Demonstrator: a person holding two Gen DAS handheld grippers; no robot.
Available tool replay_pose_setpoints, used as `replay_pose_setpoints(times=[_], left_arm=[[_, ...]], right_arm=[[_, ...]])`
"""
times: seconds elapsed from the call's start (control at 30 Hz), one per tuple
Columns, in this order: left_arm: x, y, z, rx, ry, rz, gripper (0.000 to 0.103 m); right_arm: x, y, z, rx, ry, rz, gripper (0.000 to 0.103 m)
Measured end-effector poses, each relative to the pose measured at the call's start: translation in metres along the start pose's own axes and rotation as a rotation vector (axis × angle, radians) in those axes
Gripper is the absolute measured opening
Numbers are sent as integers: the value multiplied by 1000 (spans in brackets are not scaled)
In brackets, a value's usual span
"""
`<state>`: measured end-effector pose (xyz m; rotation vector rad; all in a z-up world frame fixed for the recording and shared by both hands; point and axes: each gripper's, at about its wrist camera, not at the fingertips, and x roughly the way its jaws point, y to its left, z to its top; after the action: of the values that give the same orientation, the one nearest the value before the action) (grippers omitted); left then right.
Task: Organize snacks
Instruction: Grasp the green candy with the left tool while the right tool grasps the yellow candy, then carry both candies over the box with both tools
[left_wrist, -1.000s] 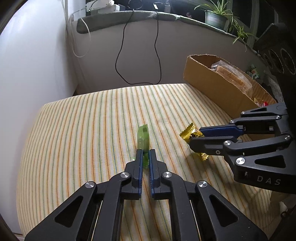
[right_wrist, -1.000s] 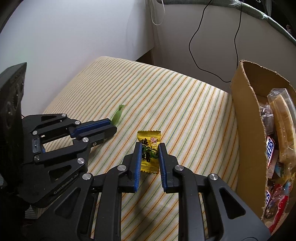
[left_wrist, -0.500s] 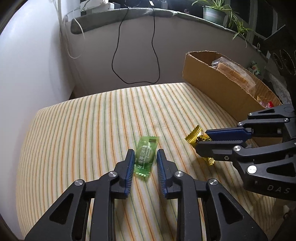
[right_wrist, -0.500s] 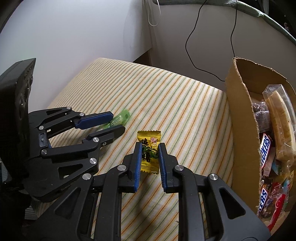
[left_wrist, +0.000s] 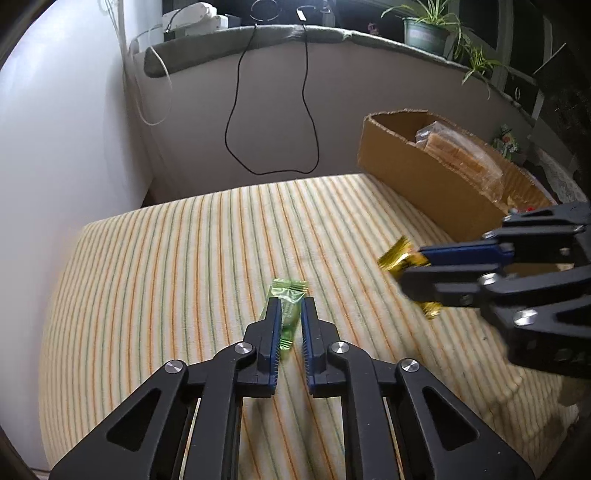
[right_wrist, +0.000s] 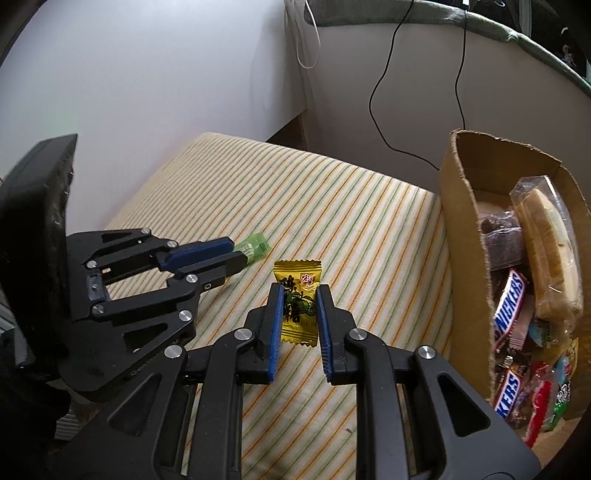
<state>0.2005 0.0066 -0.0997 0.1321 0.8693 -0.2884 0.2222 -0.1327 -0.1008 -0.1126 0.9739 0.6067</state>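
A green candy wrapper (left_wrist: 288, 314) sits between the fingers of my left gripper (left_wrist: 290, 306), which is shut on it above the striped cloth; it also shows in the right wrist view (right_wrist: 254, 248). My right gripper (right_wrist: 300, 295) is shut on a yellow candy (right_wrist: 297, 299), held above the cloth; the candy shows in the left wrist view (left_wrist: 397, 254) too. A cardboard box (right_wrist: 463, 236) full of snacks stands to the right.
The striped tablecloth (left_wrist: 184, 258) covers the table. The box (left_wrist: 424, 184) holds Snickers bars (right_wrist: 509, 302) and a bagged bread roll (right_wrist: 550, 254). A black cable (left_wrist: 236, 140) hangs on the wall behind. Potted plants (left_wrist: 424, 33) stand on the ledge.
My left gripper briefly opened around the green candy, turning it flat, then closed on it again. Both grippers have risen and moved toward the box; the right keeps the yellow candy.
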Motion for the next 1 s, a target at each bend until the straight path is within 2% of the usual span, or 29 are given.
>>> replay_pose_setpoints(times=[0.07, 0.17, 0.23, 0.33, 0.5, 0.6, 0.83, 1.0], left_arm=[[3, -1, 0, 0, 1, 11, 10], [6, -2, 2, 0, 4, 11, 23], [9, -5, 5, 29, 7, 33, 37], [13, -3, 8, 46, 21, 44, 40], [21, 8, 8, 7, 48, -8, 38], [21, 7, 6, 11, 52, -26, 20], [12, 3, 2, -12, 46, -18, 19], [-2, -10, 8, -6, 8, -14, 19]], right_arm=[[-3, -1, -3, -2, 0, 3, 18], [-7, -3, -5, -6, 0, 4, 18], [-8, -4, -6, -4, -2, 6, 18], [-10, -7, -7, 1, -6, 11, 18], [-19, -13, -9, 1, -12, 14, 18], [-20, -12, -8, 5, -14, 13, 18], [-30, -12, -8, 10, -30, 16, 18], [-44, -15, -10, 15, -56, 18, 18]])
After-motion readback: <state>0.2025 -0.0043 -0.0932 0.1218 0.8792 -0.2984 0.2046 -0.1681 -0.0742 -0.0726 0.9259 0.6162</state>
